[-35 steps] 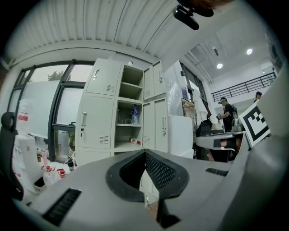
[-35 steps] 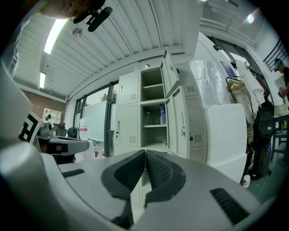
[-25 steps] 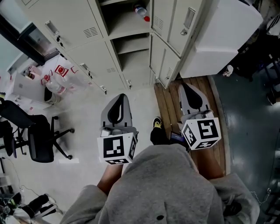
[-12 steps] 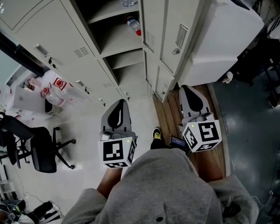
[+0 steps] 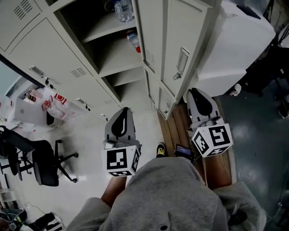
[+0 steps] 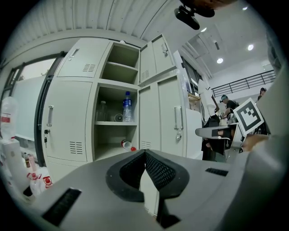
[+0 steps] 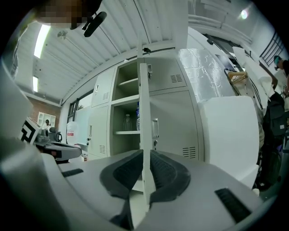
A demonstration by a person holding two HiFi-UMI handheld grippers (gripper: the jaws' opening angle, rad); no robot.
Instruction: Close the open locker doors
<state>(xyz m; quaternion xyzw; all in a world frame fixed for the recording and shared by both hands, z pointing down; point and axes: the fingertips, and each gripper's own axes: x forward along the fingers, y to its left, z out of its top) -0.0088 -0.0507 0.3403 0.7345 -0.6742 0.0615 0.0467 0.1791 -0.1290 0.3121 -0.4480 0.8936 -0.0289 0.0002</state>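
Observation:
Beige lockers (image 5: 58, 49) fill the top of the head view. One column (image 5: 113, 40) stands open, with an upright water bottle (image 5: 121, 9) and a lying bottle (image 5: 132, 39) on its shelves. Its upper door (image 5: 180, 40) and lower door (image 5: 165, 97) swing out toward me. My left gripper (image 5: 122, 112) hovers over the floor before the open column, shut and empty (image 6: 145, 152). My right gripper (image 5: 197, 93) is beside the open doors. Its jaws have just been opening and show a narrow gap (image 7: 144, 152). The door's edge (image 7: 142, 103) lines up with that gap, beyond the tips; nothing is gripped.
A black office chair (image 5: 40, 162) and bags with bottles (image 5: 49, 101) stand at the left. A large white box (image 5: 235, 40) sits right of the lockers. Wooden planks (image 5: 174, 126) run under the open doors, with dark floor at the right. My shoe (image 5: 160, 149) shows between the grippers.
I have stepped closer to the lockers with both grippers held out in front. The open column and its doors now fill more of the head view.

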